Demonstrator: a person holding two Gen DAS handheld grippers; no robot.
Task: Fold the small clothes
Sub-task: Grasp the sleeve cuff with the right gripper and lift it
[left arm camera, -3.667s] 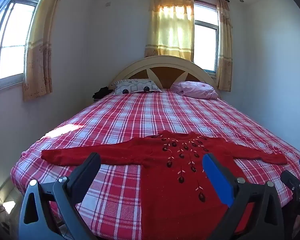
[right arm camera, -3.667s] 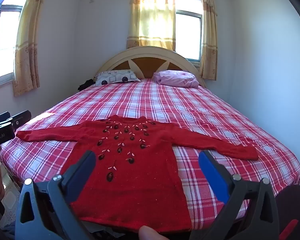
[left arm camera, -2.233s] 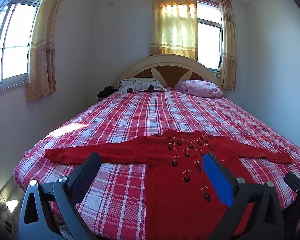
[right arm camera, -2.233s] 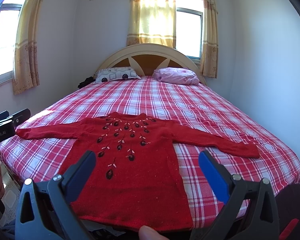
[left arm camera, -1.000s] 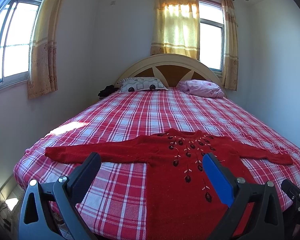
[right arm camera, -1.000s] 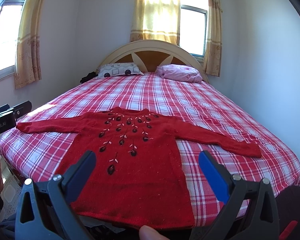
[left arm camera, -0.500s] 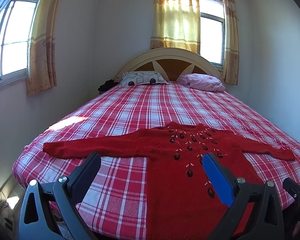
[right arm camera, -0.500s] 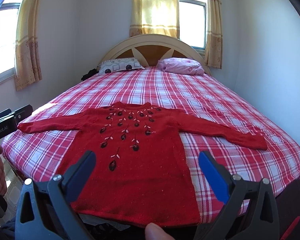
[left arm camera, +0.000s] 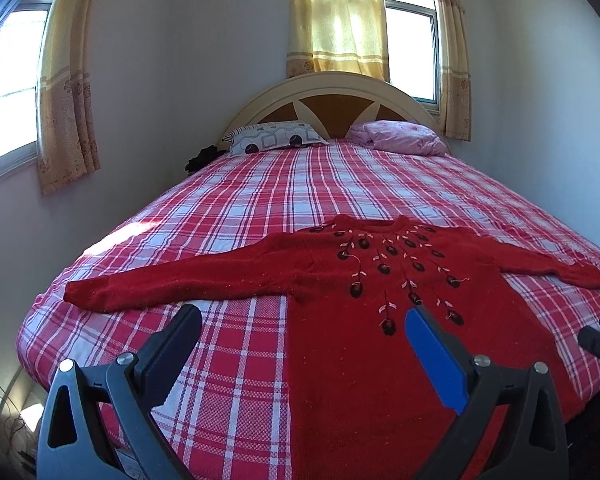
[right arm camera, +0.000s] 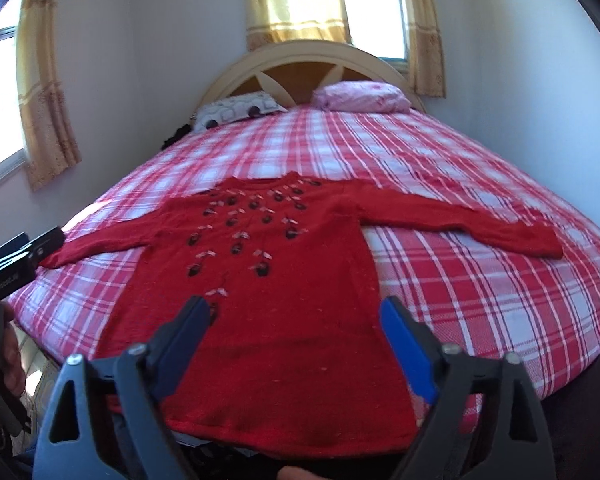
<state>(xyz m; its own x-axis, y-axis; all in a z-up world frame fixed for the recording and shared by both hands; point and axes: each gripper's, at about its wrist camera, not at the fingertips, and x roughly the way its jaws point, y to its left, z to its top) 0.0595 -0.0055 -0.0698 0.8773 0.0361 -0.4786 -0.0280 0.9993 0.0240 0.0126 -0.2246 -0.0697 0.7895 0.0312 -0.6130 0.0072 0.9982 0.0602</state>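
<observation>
A small red knit sweater [left arm camera: 380,320] with dark embroidered flowers lies flat, face up, on the near end of the bed, both sleeves spread out sideways; it also shows in the right wrist view [right arm camera: 276,300]. Its hem hangs at the bed's near edge. My left gripper [left arm camera: 300,332] is open and empty, above the bed's near left part, over the sweater's left side. My right gripper [right arm camera: 296,320] is open and empty, over the sweater's lower body. The left sleeve cuff [left arm camera: 84,294] and the right sleeve cuff [right arm camera: 540,242] lie flat on the bedspread.
The bed has a red and white plaid spread [left arm camera: 300,188]. A patterned pillow [left arm camera: 276,142], a pink pillow [left arm camera: 400,136] and a cream headboard [left arm camera: 332,96] are at the far end. Walls run close on both sides. The other gripper shows at the view edges [right arm camera: 16,264].
Both grippers have moved forward and tipped down toward the sweater, the right one more. The sweater has not moved. Both stay open.
</observation>
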